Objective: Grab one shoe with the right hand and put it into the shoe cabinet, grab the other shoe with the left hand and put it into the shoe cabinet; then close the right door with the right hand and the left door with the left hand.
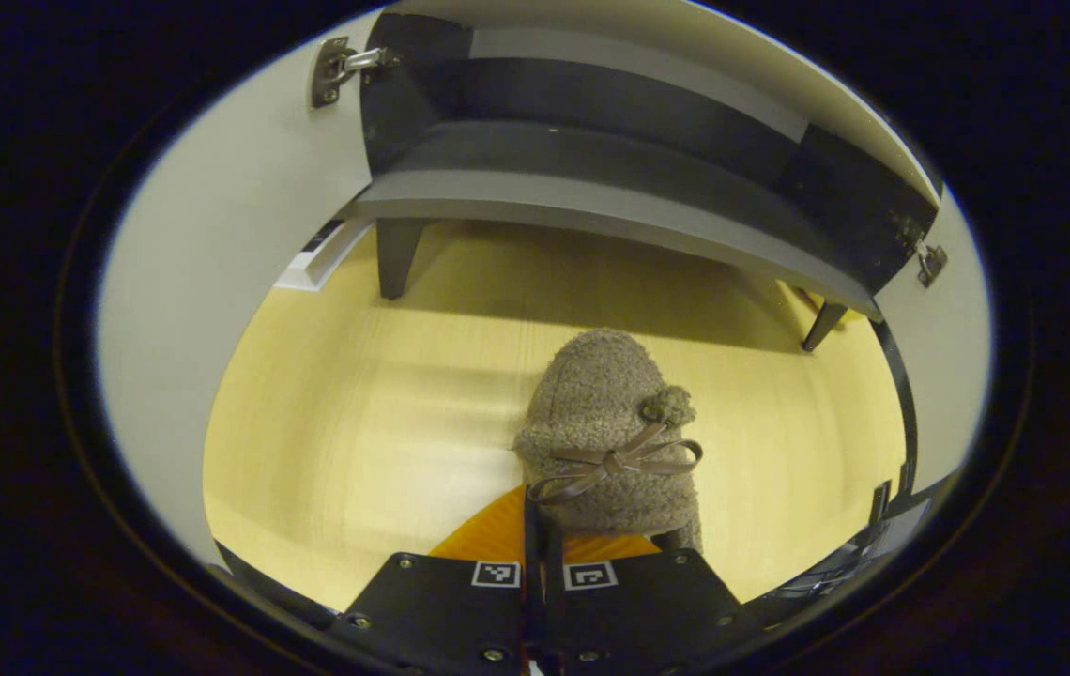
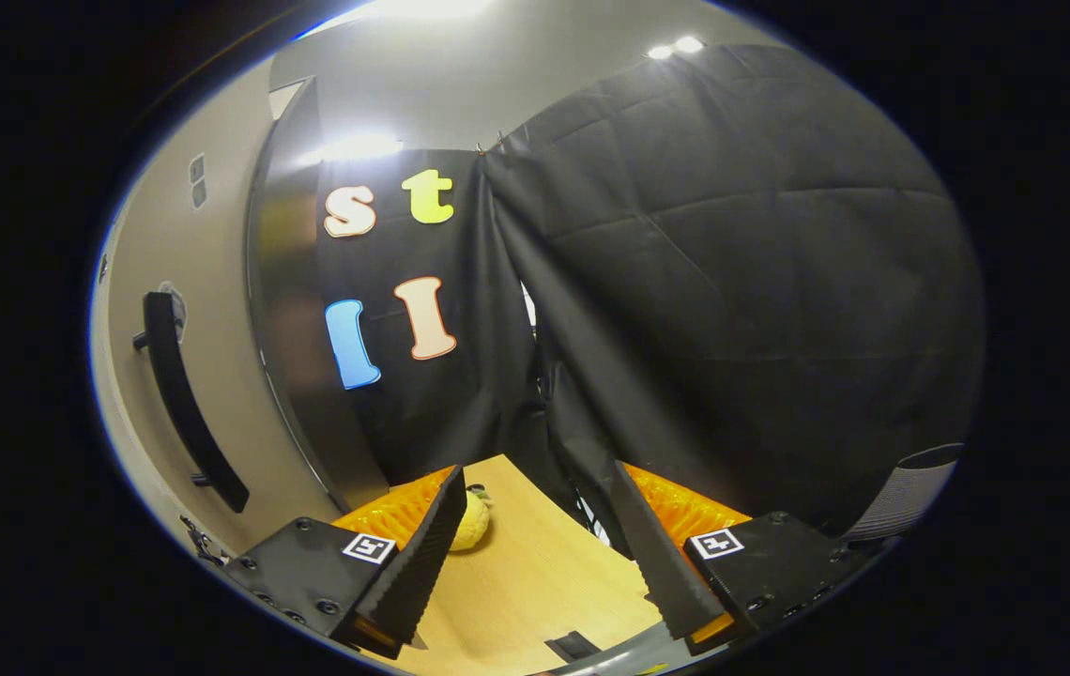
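Gripping the fuzzy shoe (image 1: 605, 441) at its heel, our left gripper (image 1: 540, 554) holds it above the floor (image 1: 357, 422), toe toward the open shoe cabinet (image 1: 610, 188). Our right gripper (image 2: 535, 545) is spread, near a door handle (image 2: 183, 394).

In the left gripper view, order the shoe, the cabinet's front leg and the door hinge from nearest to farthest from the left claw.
1. shoe, held at the left claw, centre.
2. front leg, upper left, beyond the floor.
3. door hinge, top left.
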A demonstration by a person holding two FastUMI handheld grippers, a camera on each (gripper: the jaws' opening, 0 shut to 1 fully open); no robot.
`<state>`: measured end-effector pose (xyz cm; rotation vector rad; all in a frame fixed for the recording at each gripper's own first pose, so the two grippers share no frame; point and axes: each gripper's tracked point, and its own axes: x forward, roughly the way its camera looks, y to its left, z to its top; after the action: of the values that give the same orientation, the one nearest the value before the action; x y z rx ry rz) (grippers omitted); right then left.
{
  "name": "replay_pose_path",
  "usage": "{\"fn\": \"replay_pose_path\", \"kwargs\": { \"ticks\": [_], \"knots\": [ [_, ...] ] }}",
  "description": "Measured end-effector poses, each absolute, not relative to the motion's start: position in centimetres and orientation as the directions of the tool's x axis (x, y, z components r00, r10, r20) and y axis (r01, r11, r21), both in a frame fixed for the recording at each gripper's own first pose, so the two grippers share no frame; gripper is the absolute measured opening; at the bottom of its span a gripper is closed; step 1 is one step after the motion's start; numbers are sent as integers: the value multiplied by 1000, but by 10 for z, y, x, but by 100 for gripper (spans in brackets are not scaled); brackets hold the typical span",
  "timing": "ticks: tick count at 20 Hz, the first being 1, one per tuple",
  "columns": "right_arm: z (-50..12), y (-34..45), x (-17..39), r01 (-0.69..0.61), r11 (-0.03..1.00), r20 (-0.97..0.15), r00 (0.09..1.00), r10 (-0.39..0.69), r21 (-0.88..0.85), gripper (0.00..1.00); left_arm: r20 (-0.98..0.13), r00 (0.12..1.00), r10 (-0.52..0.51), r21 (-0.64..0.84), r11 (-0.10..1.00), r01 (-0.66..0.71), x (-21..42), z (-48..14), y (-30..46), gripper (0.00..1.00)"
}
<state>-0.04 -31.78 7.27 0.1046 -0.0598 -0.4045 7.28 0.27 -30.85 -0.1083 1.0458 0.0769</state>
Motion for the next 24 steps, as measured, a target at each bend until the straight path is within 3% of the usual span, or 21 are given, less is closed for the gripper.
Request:
{"fn": "replay_pose_path", "kwargs": {
  "ticks": [12,19,24],
  "knots": [
    [75,-335,78,201,974,21,979,-204,103,98,-756,647,100,-2,988,-155,84,-190,51,2],
    [66,-321,98,109,987,19,994,-112,118,98,-658,746,105,39,994,-106,152,-103,96,2],
    [56,-334,88,138,984,8,990,-140,116,98,-596,793,127,63,992,-111,199,-50,119,2]
  ]
}}
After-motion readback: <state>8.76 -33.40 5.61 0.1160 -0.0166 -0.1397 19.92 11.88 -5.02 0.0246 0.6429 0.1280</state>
